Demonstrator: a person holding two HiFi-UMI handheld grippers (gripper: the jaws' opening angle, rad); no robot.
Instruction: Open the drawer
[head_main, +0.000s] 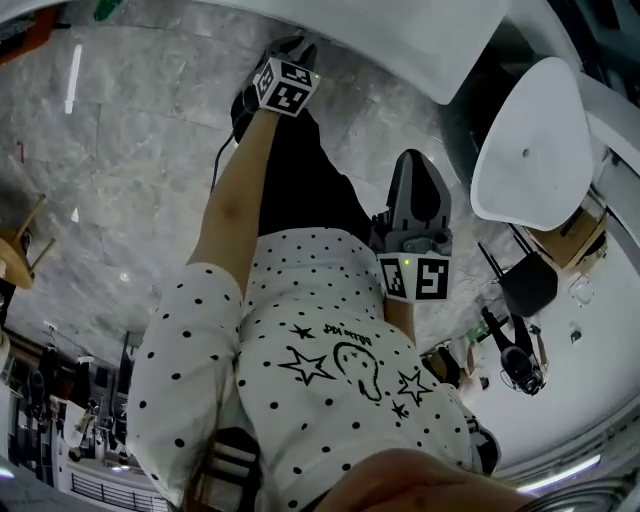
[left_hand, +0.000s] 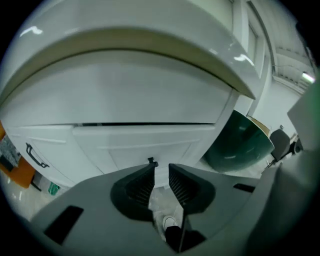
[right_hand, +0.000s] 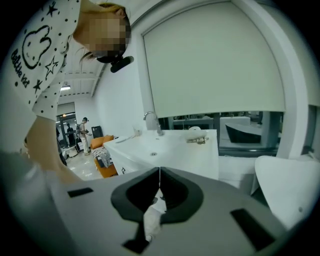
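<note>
A white vanity cabinet fills the left gripper view, its drawer front (left_hand: 145, 142) lying under a dark seam. A small black handle (left_hand: 151, 161) sticks out at the drawer's lower middle. My left gripper (left_hand: 161, 166) is open by a narrow gap with nothing between its fingers, and the handle sits just past the left fingertip. In the head view the left gripper (head_main: 290, 50) reaches out toward the cabinet's white top (head_main: 400, 40). My right gripper (head_main: 415, 165) is held back beside the person's body. It is shut (right_hand: 159, 172), fingertips touching, and points at a white washbasin counter (right_hand: 165, 147).
A dark green tub (left_hand: 235, 145) stands right of the cabinet. A second black handle (left_hand: 36, 156) and something orange (left_hand: 15, 172) lie at its left. A white rounded tub (head_main: 535, 150) is at my right over the grey marble floor (head_main: 130, 170). Far off stand people (right_hand: 82, 132).
</note>
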